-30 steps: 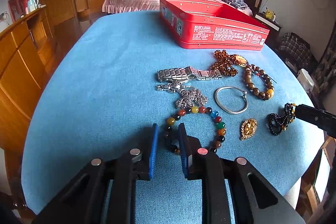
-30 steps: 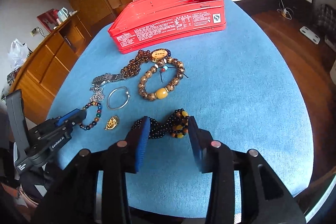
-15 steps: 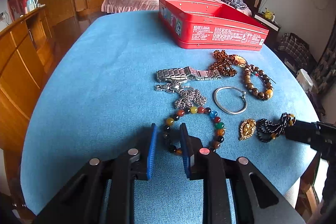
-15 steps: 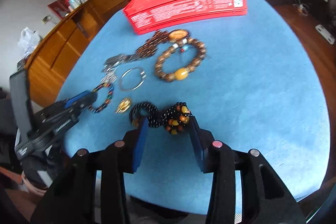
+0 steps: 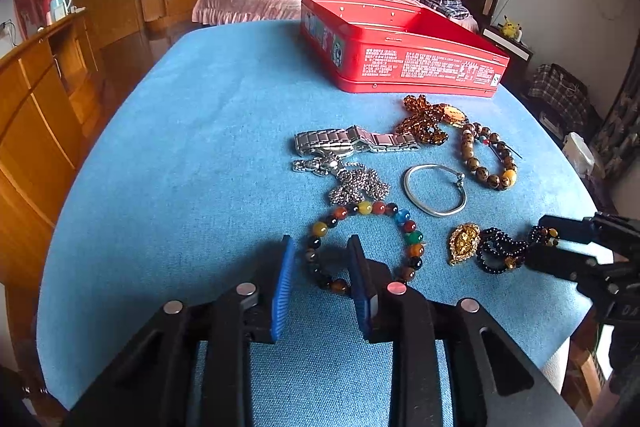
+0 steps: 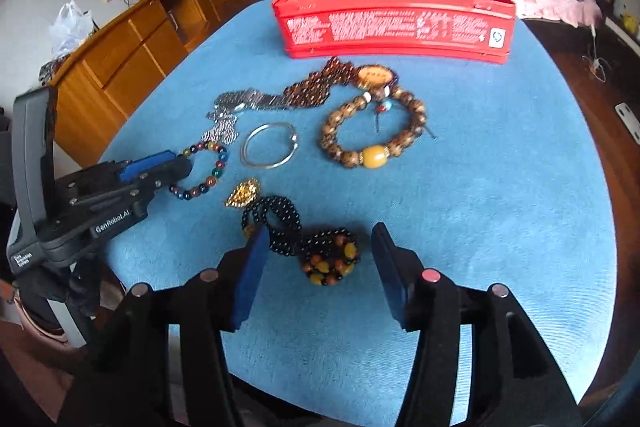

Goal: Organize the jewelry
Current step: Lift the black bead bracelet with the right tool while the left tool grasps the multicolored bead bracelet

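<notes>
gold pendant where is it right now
The gold pendant lies flat on the blue cloth, between the multicoloured bead bracelet and the black bead strand, just near of the silver bangle.

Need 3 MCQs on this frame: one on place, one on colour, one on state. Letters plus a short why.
1. Where does the gold pendant lie?
A. inside the tin
B. on the blue cloth, beside the black bead string
C. between the left gripper's fingers

2. What colour is the open tin?
A. red
B. green
C. silver

3. How does the right gripper stand?
A. clamped on the silver bangle
B. jaws apart around the black bead string
C. lifted with nothing between its jaws

Answers:
1 B: the pendant sits on the cloth, next to the black bead string.
2 A: its walls are red.
3 B: the jaws are opening, with clear gaps either side of the beads.
</notes>
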